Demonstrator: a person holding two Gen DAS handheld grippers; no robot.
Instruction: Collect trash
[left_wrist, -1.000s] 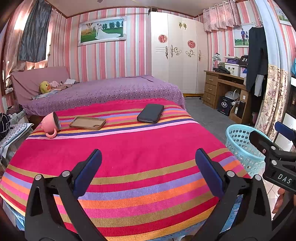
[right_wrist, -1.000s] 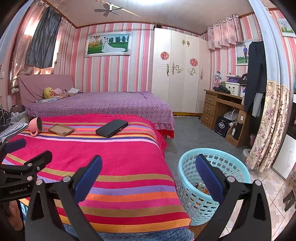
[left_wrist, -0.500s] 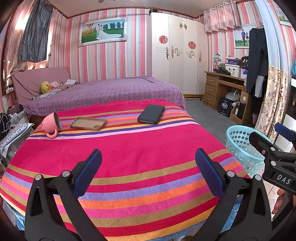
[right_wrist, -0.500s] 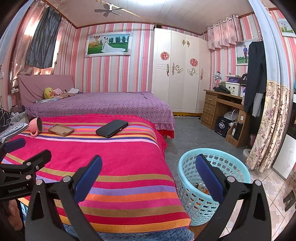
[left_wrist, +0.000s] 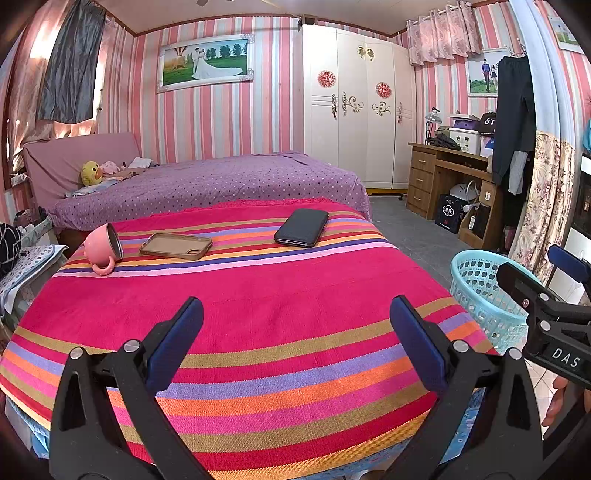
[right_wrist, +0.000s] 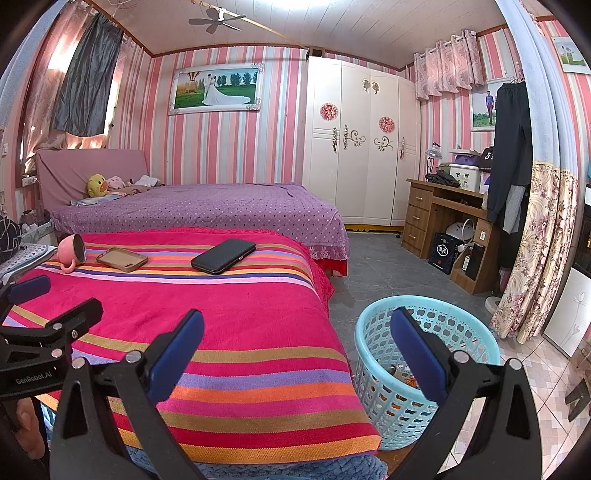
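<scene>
A coarse woven striped red cloth (left_wrist: 236, 302) covers the bed, its weave matt and slightly rough. Near its far edge lie a glossy pink ceramic mug (left_wrist: 101, 248), a matt tan rubbery phone case (left_wrist: 175, 246) and a smooth black phone (left_wrist: 301, 232). Beside the bed's right edge stands a light-blue perforated plastic basket (right_wrist: 388, 402) on glossy floor tiles (right_wrist: 546, 373).

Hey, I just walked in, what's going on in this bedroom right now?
A person holds a claw in each hand over the striped red blanket. The left claw and right claw are both open and hold nothing. A tipped pink mug, a tan phone case and a black phone lie at the blanket's far end. The light blue plastic basket on the floor beside it already holds some scraps.
</scene>
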